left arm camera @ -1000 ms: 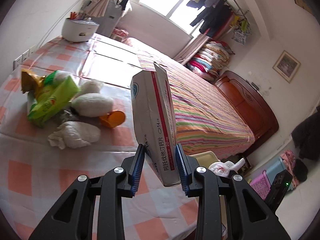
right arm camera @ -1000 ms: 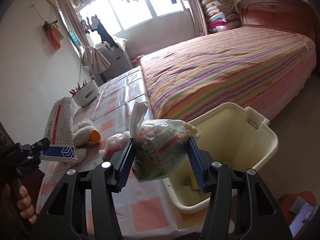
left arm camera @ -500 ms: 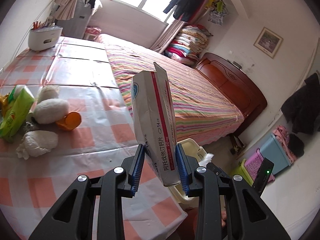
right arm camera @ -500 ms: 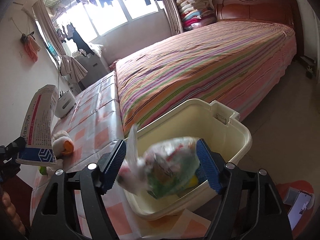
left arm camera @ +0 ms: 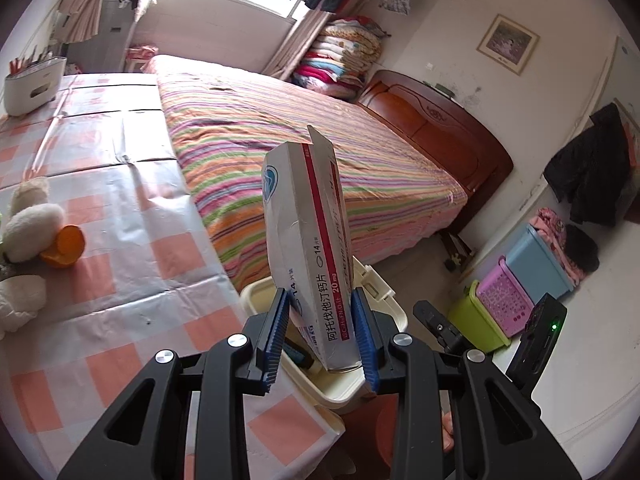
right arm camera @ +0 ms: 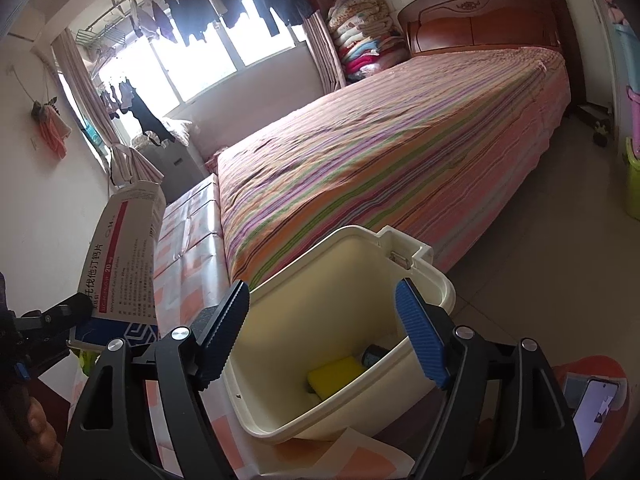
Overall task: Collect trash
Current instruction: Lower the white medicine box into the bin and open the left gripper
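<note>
The plastic bag of rubbish has left the right gripper, whose jaws have just spread, empty, over the cream bin. The left gripper clenches the medicine box above it; tissue wads remain on the counter.

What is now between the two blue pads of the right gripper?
Nothing is gripped: the right gripper has just been opening. In the right wrist view only the cream plastic bin, holding a yellow sponge, shows below the gap.

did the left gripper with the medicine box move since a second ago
Yes. The left gripper, shut on the medicine box, swung from over the checked table toward the cream bin; the tissue pile slid to the picture's left edge.
</note>
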The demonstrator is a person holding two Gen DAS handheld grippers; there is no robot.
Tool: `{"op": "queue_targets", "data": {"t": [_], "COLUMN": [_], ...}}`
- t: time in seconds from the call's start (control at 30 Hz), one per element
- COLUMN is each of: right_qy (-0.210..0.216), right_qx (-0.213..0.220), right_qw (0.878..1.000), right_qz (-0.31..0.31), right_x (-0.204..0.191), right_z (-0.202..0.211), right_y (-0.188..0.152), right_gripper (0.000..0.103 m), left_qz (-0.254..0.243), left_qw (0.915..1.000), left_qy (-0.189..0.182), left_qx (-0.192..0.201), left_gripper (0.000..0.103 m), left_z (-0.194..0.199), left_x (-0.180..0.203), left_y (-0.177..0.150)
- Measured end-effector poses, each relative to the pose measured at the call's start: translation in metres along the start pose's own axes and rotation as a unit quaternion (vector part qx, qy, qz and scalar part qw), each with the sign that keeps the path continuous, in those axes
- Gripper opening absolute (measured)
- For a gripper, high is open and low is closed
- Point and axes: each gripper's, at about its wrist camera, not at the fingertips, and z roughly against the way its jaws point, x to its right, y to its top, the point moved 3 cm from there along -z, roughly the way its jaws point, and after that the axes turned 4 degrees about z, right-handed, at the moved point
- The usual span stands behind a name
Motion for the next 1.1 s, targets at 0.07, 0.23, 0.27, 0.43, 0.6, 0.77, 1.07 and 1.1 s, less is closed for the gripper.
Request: {"op": "queue_targets", "data": {"t": [0.07, 0.23, 0.27, 0.43, 0.6, 0.77, 1.07, 1.1], "right_qy": [-0.002, -0.011, -0.012, -0.018, -0.017, -0.002, 0.046, 0.053], "right_qx": [0.002, 0.012, 0.014, 0.017, 0.017, 0.014, -0.018, -0.022], "right_qw": [1.0, 1.0, 1.0, 0.999, 0.999, 1.0, 0.998, 0.998], "right_qz": [-0.006, -0.016, -0.018, -0.025, -0.022, -0.015, 0.024, 0.032], "right_x": [0.004, 0.015, 0.017, 0.023, 0.021, 0.01, -0.035, -0.042], "right_z": [0.002, 0.011, 0.013, 0.016, 0.018, 0.015, -0.005, -0.008], "right_y": [0.0, 0.003, 0.004, 0.004, 0.004, 0.003, -0.007, -0.008], "right_gripper": [0.075, 0.076, 0.076, 0.077, 0.078, 0.079, 0.08, 0.081], "left_qz": [-0.015, -0.053, -0.062, -0.094, -0.066, -0.038, 0.008, 0.013], "left_qw": [0.9998, 0.9981, 0.9975, 0.9948, 0.9973, 0.9988, 0.9954, 0.9946], "left_qy": [-0.003, 0.0, -0.001, 0.004, 0.006, 0.028, 0.09, 0.097], "left_qx": [-0.009, -0.031, -0.035, -0.04, -0.03, -0.011, 0.031, 0.035], "left_gripper": [0.031, 0.032, 0.032, 0.044, 0.077, 0.08, 0.08, 0.08], "left_z": [-0.009, -0.031, -0.035, -0.046, -0.038, -0.019, 0.03, 0.035], "left_x": [0.01, 0.032, 0.036, 0.052, 0.043, 0.019, -0.039, -0.045], "left_y": [-0.002, -0.008, -0.009, -0.011, -0.01, -0.009, -0.014, -0.015]}}
